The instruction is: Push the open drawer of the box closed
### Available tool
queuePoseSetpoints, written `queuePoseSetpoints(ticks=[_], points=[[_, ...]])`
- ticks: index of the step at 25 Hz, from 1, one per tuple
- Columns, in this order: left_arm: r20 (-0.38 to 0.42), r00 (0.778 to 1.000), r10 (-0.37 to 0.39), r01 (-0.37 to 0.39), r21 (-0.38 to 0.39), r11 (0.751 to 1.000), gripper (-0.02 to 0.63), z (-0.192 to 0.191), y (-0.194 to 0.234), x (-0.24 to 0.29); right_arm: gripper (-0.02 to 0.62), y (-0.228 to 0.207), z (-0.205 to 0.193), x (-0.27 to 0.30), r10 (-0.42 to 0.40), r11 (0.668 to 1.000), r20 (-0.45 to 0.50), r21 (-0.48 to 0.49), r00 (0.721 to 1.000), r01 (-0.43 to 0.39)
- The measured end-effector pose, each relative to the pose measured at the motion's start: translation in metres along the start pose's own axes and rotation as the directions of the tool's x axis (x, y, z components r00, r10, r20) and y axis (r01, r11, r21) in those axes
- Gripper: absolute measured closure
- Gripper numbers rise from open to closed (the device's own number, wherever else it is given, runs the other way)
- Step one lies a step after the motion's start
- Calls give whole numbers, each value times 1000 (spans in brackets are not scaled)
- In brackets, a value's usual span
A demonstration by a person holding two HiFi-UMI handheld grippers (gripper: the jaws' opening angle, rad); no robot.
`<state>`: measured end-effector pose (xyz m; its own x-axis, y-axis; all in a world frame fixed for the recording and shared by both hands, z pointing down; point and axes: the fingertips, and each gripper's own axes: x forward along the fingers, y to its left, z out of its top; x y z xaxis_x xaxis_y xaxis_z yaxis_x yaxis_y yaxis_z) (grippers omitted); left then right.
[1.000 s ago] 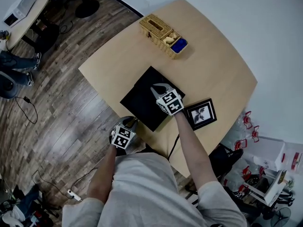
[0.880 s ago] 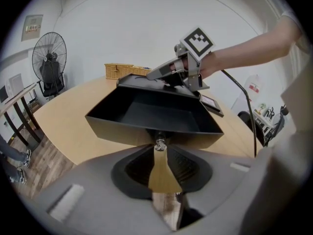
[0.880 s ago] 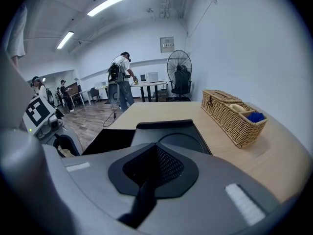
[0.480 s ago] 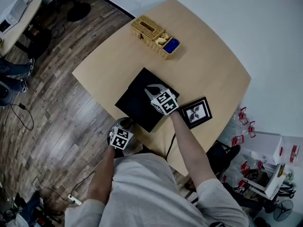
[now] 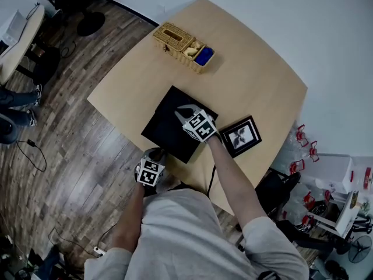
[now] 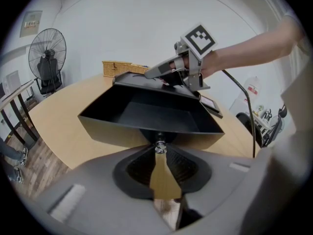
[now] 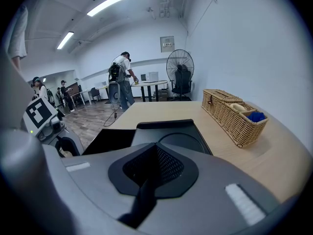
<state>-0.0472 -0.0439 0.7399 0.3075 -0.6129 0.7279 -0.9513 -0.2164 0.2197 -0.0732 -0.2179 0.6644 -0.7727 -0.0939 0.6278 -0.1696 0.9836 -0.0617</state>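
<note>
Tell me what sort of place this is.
Probably an open office or lab workroom: strip ceiling lights, a pedestal fan, and people standing at other desks across the wood floor.

Box (image 5: pixel 166 124) and its drawer (image 6: pixel 146 112): black. Table (image 5: pixel 256 80): pale tan wood. Basket (image 5: pixel 172 38), upper centre: woven straw-yellow, with a blue item (image 5: pixel 204 56) inside. Cubes on left gripper (image 5: pixel 156 153) and right gripper (image 5: pixel 178 109): black-and-white squares.

Black box (image 5: pixel 169 112) lies flat on the tabletop (image 5: pixel 250 80), near the front edge. Its shallow black drawer (image 6: pixel 146 114) stands pulled out, with a small metal knob (image 6: pixel 159 144) on its front panel.
</note>
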Motion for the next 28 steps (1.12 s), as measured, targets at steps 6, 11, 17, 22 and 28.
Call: queuePoseSetpoints(ticks=[6, 11, 17, 22, 28], points=[[-7, 1000, 14, -13, 29, 999, 480, -7, 6, 8, 594, -1, -1, -1, -3, 1000, 14, 3, 1000, 3], [-4, 1000, 5, -5, 26, 1000, 480, 2, 4, 5, 594, -2, 0, 0, -6, 1000, 13, 1, 1000, 6], [1, 1000, 3, -3, 28, 1000, 481, 8, 3, 8, 594, -2, 0, 0, -2, 1000, 14, 1, 1000, 2], [-2, 1000, -4, 4, 34, 999, 480, 11, 2, 11, 594, -2, 0, -1, -5, 1000, 10, 3, 1000, 5], [-4, 1000, -16, 16, 33, 999, 480, 15, 1, 15, 594, -3, -2, -1, -13, 1000, 6, 7, 1000, 13]])
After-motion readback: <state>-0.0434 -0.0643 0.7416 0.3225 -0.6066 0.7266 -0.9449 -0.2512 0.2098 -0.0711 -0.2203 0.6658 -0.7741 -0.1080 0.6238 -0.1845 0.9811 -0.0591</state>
